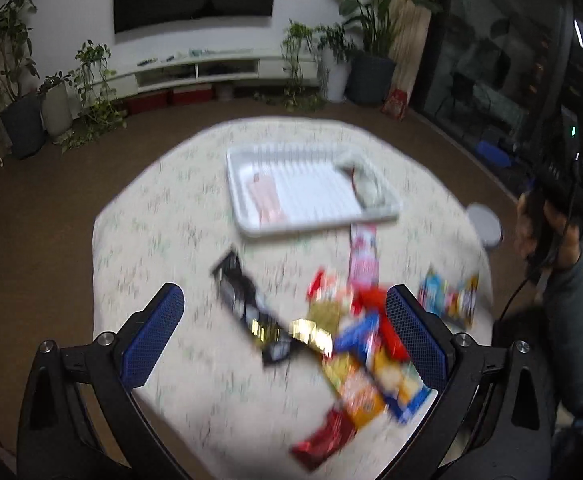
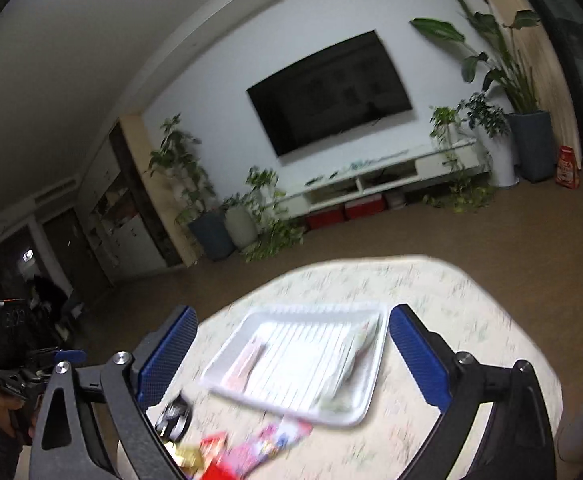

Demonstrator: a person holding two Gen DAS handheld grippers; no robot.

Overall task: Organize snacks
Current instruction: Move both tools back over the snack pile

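Note:
A white ribbed tray (image 1: 251, 224) sits on a round cloth-covered table (image 1: 163, 208); it holds a pink packet (image 1: 265, 198) at its left and a greenish packet (image 1: 365, 184) at its right. A heap of coloured snack packets (image 1: 355, 344) lies near me, with a black packet (image 1: 243, 300), a long pink packet (image 1: 363, 252) and a blue packet (image 1: 449, 296) beside it. My left gripper (image 1: 285, 316) is open and empty above the heap. My right gripper (image 2: 291, 344) is open and empty above the tray (image 2: 355, 408). All is motion-blurred.
A grey round object (image 1: 485, 220) sits at the table's right edge. The person's hand with the other gripper (image 1: 559, 208) shows at the right. Beyond the table are brown floor, potted plants (image 1: 15, 92), a low white cabinet (image 1: 211, 68) and a wall TV (image 2: 331, 88).

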